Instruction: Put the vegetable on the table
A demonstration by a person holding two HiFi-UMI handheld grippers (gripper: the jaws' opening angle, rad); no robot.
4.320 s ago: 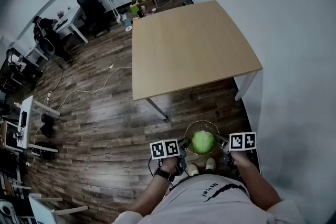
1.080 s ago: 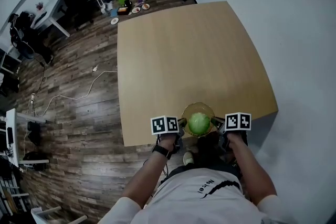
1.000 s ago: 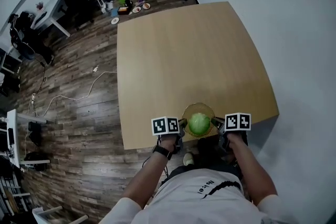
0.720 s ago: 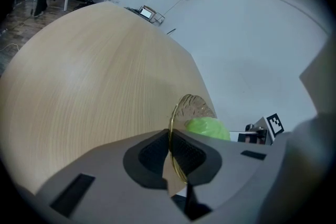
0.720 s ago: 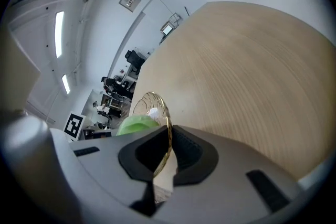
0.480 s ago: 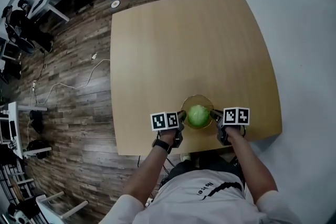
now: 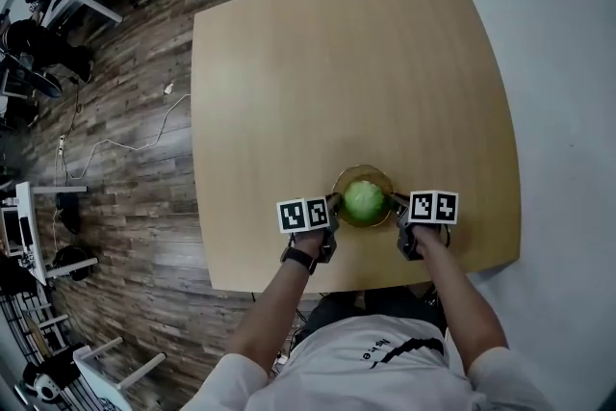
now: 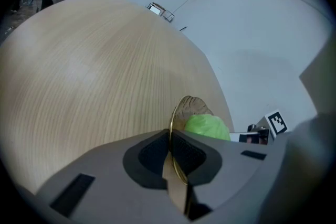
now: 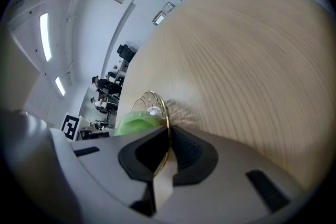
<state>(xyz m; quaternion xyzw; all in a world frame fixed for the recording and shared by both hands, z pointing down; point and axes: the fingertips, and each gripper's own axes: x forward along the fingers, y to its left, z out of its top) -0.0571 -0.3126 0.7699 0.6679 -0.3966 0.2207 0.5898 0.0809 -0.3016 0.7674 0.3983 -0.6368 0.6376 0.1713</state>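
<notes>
Right claw (image 9: pixel 168 136): jaws pinched together on the bowl's thin gold rim
Bowl (image 9: pixel 148 104): clear glass, gold-edged, seen nearly edge-on
Vegetable (image 9: pixel 135 122): round, pale green, lying in the bowl, left of the gripped rim
Counter (image 9: pixel 236 60): light wood grain, filling the right side
Marker cube (image 9: pixel 70 125): black-and-white square, far left, beyond the vegetable
Ceiling lights (image 9: pixel 46 36): bright strips, upper left
</notes>
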